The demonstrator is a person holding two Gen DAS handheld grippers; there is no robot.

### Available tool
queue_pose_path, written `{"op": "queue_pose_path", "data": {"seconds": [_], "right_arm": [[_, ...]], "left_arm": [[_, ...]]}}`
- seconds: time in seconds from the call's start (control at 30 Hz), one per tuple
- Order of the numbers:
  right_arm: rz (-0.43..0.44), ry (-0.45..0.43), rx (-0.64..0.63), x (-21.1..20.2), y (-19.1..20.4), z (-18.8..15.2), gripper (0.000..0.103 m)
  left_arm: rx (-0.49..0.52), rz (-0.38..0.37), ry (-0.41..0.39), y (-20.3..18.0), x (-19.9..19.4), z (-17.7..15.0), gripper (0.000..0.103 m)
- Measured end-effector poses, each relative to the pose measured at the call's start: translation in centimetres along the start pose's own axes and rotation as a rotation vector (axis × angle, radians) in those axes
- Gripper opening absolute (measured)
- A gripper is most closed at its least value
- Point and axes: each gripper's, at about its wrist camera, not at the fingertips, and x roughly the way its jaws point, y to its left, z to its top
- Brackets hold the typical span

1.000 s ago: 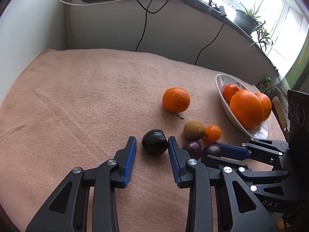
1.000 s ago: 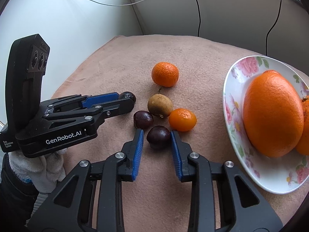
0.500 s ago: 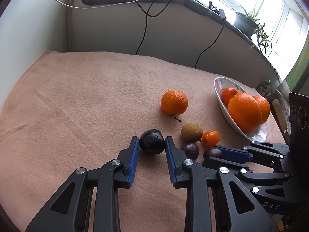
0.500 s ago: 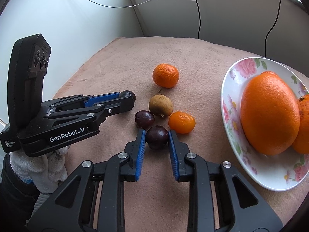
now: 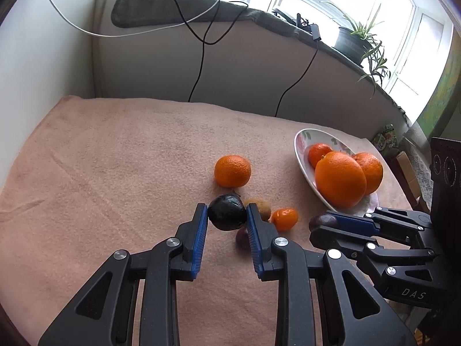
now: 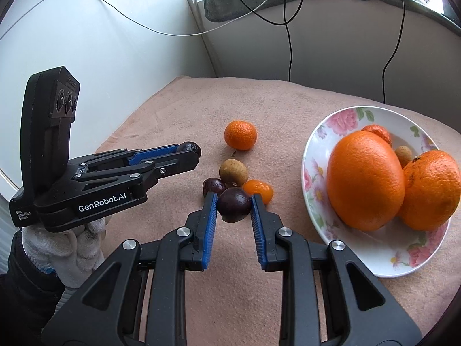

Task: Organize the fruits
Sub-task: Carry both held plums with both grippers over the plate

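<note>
Pinching one dark, smooth-skinned round fruit [image 5: 227, 212] between its ribbed blue pads, your left gripper [image 5: 227, 219] holds it above the napped pink cloth [image 5: 115, 173]. Your right gripper [image 6: 234, 206] clamps a second glossy purple fruit [image 6: 234, 204] just beside the loose cluster: brown matte fruit [image 6: 233, 172], small mandarin [image 6: 259, 191]. Oranges fill the floral ceramic bowl [image 6: 340, 121] at right.

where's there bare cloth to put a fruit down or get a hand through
Free: the wide stretch of pink-brown blanket from the wall-side edge to the lone round orange mandarin, and the strip between that mandarin and the floral white plate. Crowded: the cluster of brown kiwi-like fruit, small orange tangerine and dark purple fruit, hemmed by both grippers; the plate is nearly full.
</note>
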Motion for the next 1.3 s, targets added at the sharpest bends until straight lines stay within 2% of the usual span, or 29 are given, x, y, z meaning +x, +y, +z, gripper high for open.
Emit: {"op": "queue_pose_path", "data": {"seconds": [0.5,1.3], "right_arm": [[-0.036,-0.090,0.028,-4.3,-2.2,1.0,0.025],[-0.119,-0.167,0.097,-7.6,-8.3,2.7,0.025]], "left_arm": [[0.046,-0.046,-0.036,-4.2,0.0,1.8,0.026],[0.119,-0.119,-0.039,-9.7,2.6,4.1,0.026]]}}
